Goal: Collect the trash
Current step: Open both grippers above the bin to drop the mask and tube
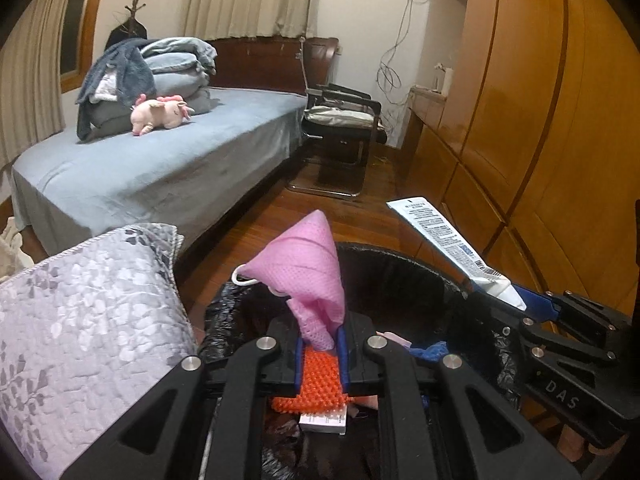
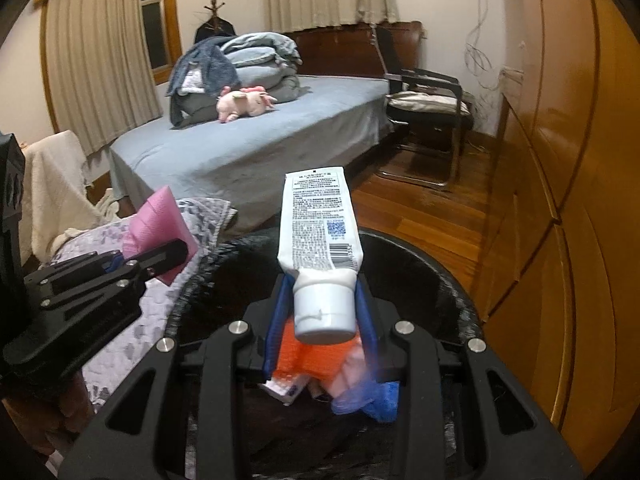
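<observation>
Trash bin [image 1: 400, 264] below both; left gripper [image 1: 320, 340] pinching pink mask [image 1: 308, 264], right gripper [image 2: 324, 300] clamping tube [image 2: 320, 216]. Risk: mask fabric snags pads on release.

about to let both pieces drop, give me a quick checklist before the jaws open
1. Pink mask pinched in left gripper: ok.
2. White tube clamped by its cap in right gripper: ok.
3. Mask over the open trash bin: ok.
4. Tube over the bin: ok.
5. Room left in the bin: ok, only an orange scrubber and small scraps inside.
6. Black liner seated all round the rim: cannot tell.
</observation>
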`<state>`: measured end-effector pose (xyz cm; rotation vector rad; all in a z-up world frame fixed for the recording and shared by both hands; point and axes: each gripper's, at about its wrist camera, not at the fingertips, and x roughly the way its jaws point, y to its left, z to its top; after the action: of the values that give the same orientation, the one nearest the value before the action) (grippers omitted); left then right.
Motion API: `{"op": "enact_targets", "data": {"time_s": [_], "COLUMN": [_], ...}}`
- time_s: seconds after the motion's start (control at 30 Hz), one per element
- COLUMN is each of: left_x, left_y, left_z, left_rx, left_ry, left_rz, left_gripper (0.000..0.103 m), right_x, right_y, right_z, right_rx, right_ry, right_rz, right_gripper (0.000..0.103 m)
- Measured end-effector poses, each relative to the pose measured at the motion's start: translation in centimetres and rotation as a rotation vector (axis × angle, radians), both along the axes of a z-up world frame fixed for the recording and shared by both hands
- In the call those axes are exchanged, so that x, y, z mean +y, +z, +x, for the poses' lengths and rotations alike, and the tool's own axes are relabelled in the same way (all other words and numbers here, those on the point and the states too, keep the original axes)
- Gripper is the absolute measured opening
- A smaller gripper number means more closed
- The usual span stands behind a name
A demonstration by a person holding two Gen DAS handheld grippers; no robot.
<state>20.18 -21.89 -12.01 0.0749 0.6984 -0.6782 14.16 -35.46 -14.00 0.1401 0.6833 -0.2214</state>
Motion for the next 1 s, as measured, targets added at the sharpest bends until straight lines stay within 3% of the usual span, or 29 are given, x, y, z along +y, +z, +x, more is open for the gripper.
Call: {"op": "enact_targets", "data": {"time_s": [0.07,0.17,0.23,0.5,0.63,1.0], "left_x": [-0.4,-0.6,-0.6,0.9,1.2,2.6], "left_y": [-0.2,-0.6,-0.7,-0.4,0.1,1.1], "left_z": [0.1,0.2,0.1,0.1,0.2,-0.3], "left_rx": [0.005,0.018,0.024,0.033,0.02,-0.01], "left_ry": [-0.008,-0.015,-0.019,-0.014,-0.026,-0.013], "left_rz": [0.002,-0.001,-0.01,-0.047,-0.057,-0.052], "left_gripper": [0.015,0.029,0.052,0.08,0.081,0.09], "right_x": [-0.8,-1.9,-2.5,-3.2,-2.8,-2.8], "right_y": [-0.5,-1.2,-1.8,-2.4,-2.3,-1.7], "right_z": [0.0,0.1,0.2,-0.1,-0.2,-0.6], "right_rx": [0.009,0.02,0.032,0.029,0.025,0.014], "right_ry": [-0.017,-0.039,-0.052,-0.098,-0.093,-0.104], "right_rz": [-0.002,-0.001,0.005,-0.017,-0.038,-0.063], "right_gripper": [0.032,0.032,0.033,0.083,0.092,0.093]}}
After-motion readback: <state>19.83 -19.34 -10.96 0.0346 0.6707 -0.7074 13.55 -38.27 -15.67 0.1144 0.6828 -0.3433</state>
